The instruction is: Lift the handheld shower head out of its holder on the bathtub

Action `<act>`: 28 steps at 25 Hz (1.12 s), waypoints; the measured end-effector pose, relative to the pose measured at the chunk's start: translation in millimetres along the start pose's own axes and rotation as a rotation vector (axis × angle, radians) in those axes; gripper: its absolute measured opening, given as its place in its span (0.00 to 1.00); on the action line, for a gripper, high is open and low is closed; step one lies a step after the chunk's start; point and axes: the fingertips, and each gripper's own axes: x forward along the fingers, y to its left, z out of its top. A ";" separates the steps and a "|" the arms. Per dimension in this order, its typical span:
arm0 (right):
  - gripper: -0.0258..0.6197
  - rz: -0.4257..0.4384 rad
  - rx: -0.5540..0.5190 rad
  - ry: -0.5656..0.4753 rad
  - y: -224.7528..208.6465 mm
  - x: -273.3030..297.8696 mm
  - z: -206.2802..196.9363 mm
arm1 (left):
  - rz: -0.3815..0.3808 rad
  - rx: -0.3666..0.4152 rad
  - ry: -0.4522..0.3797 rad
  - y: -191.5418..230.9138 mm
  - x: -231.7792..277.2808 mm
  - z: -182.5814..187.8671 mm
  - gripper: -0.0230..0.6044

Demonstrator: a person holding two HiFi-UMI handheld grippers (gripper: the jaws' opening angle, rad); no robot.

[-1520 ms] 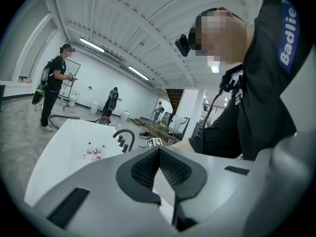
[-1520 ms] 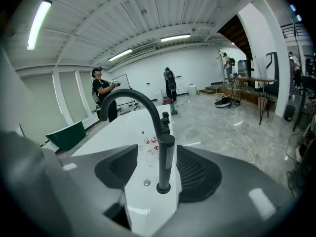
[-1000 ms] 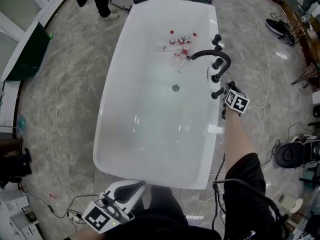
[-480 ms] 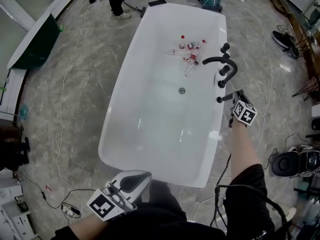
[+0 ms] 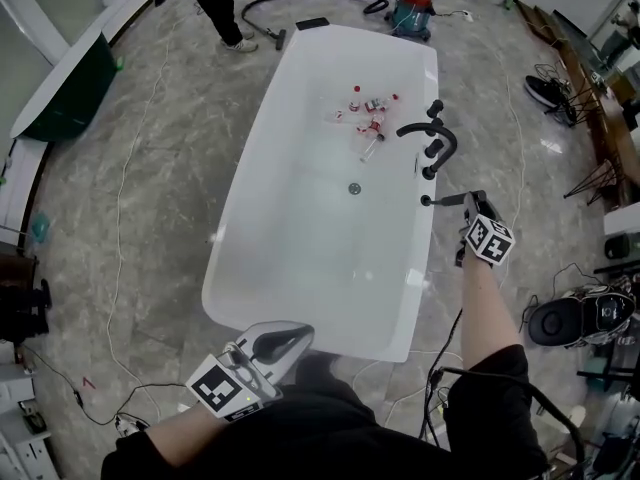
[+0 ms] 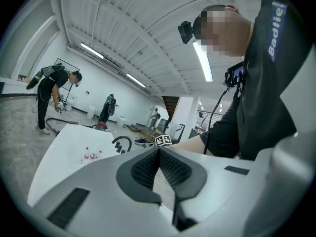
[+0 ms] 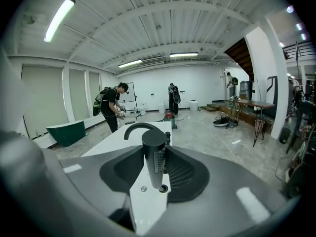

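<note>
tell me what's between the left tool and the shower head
Only the bathtub's bare white near end lies between left tool and shower head, in the head view.

Item 1: white lettering, set vertically on the person's black shirt (image 6: 276, 83), reads roughly "Badlie".
Item 2: black-and-white square markers, no letters, on the left cube (image 5: 221, 396) of the left gripper (image 5: 298, 336) and the right cube (image 5: 489, 240) of the right gripper (image 5: 470, 202).

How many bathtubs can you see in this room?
2: the white bathtub straight below, and a dark green bathtub by the wall at the head view's upper left. Others may be hidden.
</note>
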 end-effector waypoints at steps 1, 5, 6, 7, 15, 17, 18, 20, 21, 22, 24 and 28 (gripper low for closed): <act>0.24 -0.003 0.003 -0.006 6.2 -10.5 3.7 | -0.006 0.003 -0.009 -1.2 -5.5 3.2 0.04; 0.24 -0.005 0.002 -0.022 31.7 -49.7 11.1 | -0.023 0.008 -0.045 -3.5 -22.0 11.4 0.04; 0.24 -0.004 -0.001 -0.025 37.8 -59.8 11.9 | -0.032 0.007 -0.046 -4.3 -25.4 12.5 0.04; 0.24 -0.001 -0.004 -0.031 44.5 -69.2 13.8 | -0.040 0.007 -0.049 -4.8 -28.6 14.3 0.04; 0.24 0.025 -0.024 -0.085 95.3 -141.0 17.4 | -0.126 0.023 -0.062 -14.4 -44.6 25.9 0.04; 0.24 0.033 -0.019 -0.096 110.6 -157.4 16.3 | -0.148 0.026 -0.064 -14.1 -52.1 31.8 0.04; 0.24 0.037 -0.013 -0.101 118.7 -165.9 15.2 | -0.157 0.027 -0.063 -13.5 -57.0 34.3 0.04; 0.24 0.042 -0.010 -0.106 134.1 -183.6 11.7 | -0.171 0.030 -0.061 -12.3 -67.4 36.7 0.04; 0.24 0.045 -0.011 -0.109 141.2 -192.5 9.8 | -0.176 0.032 -0.059 -12.2 -72.3 37.0 0.04; 0.24 0.049 -0.012 -0.113 148.3 -201.2 8.0 | -0.182 0.034 -0.057 -12.1 -76.9 37.0 0.04; 0.24 0.055 -0.013 -0.122 161.9 -217.9 3.3 | -0.194 0.039 -0.058 -11.3 -85.6 36.5 0.04; 0.24 0.066 -0.013 -0.138 186.3 -250.9 -5.7 | -0.213 0.049 -0.079 -10.0 -99.8 39.3 0.04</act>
